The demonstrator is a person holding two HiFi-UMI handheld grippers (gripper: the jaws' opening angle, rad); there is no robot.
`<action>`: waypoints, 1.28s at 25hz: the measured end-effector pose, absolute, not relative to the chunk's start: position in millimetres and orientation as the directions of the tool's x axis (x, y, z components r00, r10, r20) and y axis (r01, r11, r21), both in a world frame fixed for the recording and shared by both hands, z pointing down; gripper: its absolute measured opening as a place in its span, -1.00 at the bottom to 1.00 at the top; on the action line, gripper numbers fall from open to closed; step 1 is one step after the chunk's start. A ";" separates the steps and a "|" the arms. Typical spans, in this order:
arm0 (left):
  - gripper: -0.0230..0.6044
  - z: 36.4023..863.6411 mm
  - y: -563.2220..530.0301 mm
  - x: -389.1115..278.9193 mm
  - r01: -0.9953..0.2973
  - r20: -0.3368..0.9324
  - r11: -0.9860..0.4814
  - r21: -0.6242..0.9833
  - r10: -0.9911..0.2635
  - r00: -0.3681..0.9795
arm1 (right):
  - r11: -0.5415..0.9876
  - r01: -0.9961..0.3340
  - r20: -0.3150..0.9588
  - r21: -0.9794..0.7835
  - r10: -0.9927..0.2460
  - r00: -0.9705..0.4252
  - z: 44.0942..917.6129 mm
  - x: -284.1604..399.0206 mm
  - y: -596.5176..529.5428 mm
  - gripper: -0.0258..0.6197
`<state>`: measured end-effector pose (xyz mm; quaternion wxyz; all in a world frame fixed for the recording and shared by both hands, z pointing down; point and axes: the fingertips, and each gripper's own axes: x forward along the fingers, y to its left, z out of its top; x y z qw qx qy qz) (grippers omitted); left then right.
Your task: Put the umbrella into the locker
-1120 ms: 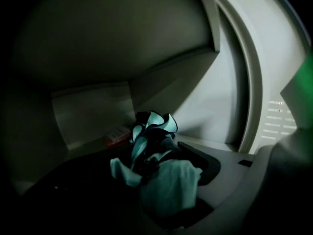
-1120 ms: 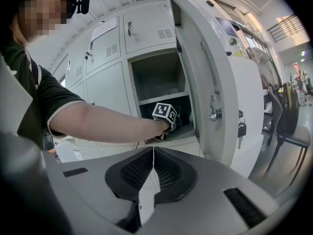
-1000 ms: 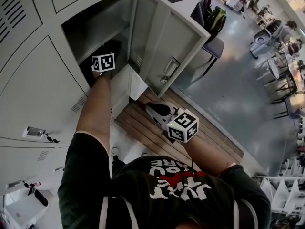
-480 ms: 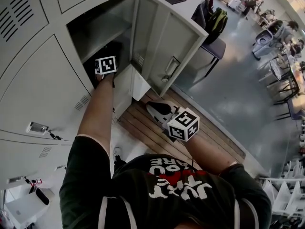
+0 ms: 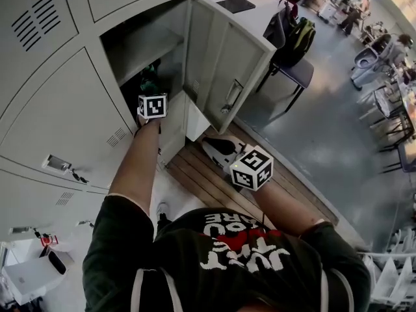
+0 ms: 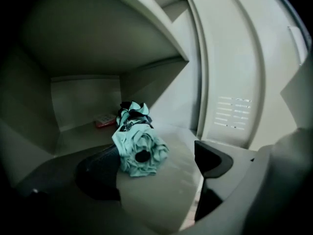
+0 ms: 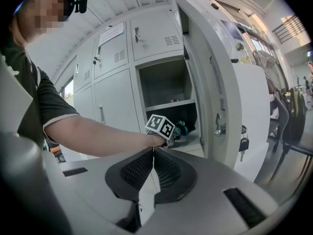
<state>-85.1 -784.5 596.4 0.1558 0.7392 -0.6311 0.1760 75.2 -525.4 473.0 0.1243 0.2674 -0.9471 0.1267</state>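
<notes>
Head view takes in the bank of pale grey metal lockers, with one tall grey steel door swung wide to the right so the compartment behind it can be reached. Inside, a grey metal shelf splits that compartment, and the person's left arm reaches into the lower part.

There the folded mint-green fabric umbrella lies on the locker floor, its rolled end facing outward and its dark-trimmed end pointing toward the back wall. It already rests wholly inside, so the placing looks done.

The left gripper is at the compartment's mouth with its jaws opening. The umbrella sits ahead of and between them, close beside the left one, and no pad presses on it, which reads as a release. The right gripper hangs low outside the locker, its ribbed pads closed together on nothing, apparently waiting.

A small flat red object, too dim to identify, lies by the back wall.
</notes>
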 end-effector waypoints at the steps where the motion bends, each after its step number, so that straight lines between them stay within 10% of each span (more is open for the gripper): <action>1: 0.57 594.9 -779.9 -82.6 -0.987 0.450 -0.158 0.011 -0.881 0.147 | 0.828 -0.533 0.301 -0.171 -0.472 -0.829 471.1 76.5 -525.0 -0.81; 32: 0.47 497.9 -447.4 -0.3 -0.888 0.163 -0.338 0.311 -0.902 0.400 | 0.905 -0.391 0.202 -0.170 -0.356 -0.912 446.9 134.5 -467.8 -0.81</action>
